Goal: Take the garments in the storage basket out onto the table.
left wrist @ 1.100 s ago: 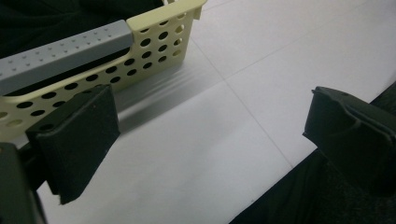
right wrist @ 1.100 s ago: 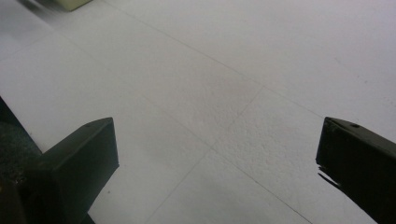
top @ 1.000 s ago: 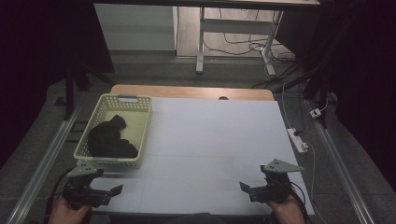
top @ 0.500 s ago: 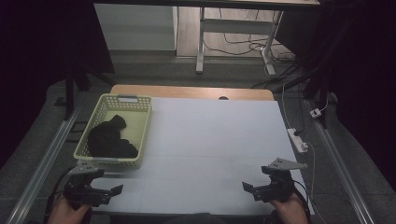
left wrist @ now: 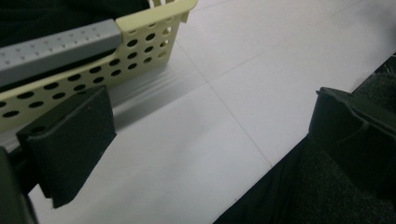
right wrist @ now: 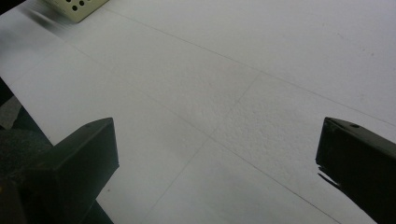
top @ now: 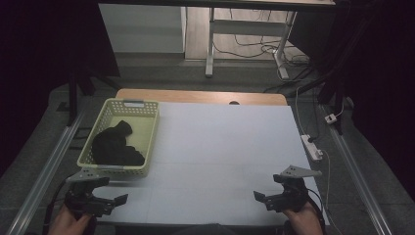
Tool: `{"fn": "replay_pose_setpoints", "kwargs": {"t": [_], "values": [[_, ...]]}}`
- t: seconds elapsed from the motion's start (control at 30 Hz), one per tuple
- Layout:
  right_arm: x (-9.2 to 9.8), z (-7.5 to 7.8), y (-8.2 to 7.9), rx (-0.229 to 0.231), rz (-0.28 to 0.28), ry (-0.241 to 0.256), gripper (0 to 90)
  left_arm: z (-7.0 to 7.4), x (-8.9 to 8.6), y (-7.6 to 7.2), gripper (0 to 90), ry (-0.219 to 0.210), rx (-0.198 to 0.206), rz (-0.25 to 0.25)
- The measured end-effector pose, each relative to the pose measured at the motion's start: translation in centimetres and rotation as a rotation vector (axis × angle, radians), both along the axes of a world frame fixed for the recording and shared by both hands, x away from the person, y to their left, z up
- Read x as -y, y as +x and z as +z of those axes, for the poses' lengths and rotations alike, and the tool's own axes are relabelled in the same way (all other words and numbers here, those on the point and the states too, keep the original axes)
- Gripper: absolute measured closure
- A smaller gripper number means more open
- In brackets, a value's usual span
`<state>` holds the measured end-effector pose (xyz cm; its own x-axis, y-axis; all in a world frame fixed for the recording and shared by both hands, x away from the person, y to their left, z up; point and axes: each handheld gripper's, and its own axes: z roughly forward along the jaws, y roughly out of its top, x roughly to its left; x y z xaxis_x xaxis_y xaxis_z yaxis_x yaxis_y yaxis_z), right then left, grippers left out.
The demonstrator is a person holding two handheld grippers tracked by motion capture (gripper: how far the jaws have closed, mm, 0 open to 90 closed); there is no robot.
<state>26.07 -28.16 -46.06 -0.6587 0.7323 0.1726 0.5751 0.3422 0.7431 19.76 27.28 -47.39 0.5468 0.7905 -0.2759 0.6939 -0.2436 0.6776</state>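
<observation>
Two grippers low at near tabletop [top: 220, 147] edge, high view: left gripper [top: 115, 199] just in front of pale yellow perforated basket [top: 147, 132], right gripper [top: 262, 198] well apart from it across bare white sheet. Soft black cloth [top: 115, 147] heaped in basket, long axis running away from person; nearer left hand. Left gripper view: fingers [left wrist: 70, 140] spread, empty; rigid plastic basket wall up-left, grey handle strip [left wrist: 56, 46] on rim. Right gripper view: fingers [right wrist: 79, 163] spread, empty, over matte creased sheet.
</observation>
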Motion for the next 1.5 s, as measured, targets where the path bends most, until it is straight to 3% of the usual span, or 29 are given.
{"fn": "replay_pose_setpoints", "kwargs": {"t": [0.17,0.33,0.53,0.87,1.0,1.2,1.5], "values": [[0.0,0.0,0.0,-0.004,0.004,0.006,0.0,0.2,0.1,0.2,1.1,-0.010,-0.004,-0.016],[-0.1,0.0,0.0,-0.006,0.011,-0.005,0.3,0.5,0.0,0.3,1.0,-0.001,0.024,-0.038],[-0.1,-0.1,0.1,-0.015,0.012,-0.005,0.3,0.8,-0.3,0.6,0.9,0.015,0.013,-0.018],[-0.1,-0.1,0.2,-0.021,0.011,-0.010,0.3,1.3,-0.4,1.4,0.2,0.003,0.010,-0.011],[-0.2,-0.1,0.2,-0.022,0.013,-0.012,0.2,1.4,-0.6,1.8,0.2,0.022,0.013,-0.004],[-0.4,-0.2,0.2,-0.029,0.030,-0.023,0.0,1.8,-1.2,2.4,0.2,0.002,0.019,0.021],[-0.5,-0.2,0.2,-0.029,0.031,-0.041,0.0,1.8,-1.1,3.9,0.1,0.039,0.030,0.016]]}}
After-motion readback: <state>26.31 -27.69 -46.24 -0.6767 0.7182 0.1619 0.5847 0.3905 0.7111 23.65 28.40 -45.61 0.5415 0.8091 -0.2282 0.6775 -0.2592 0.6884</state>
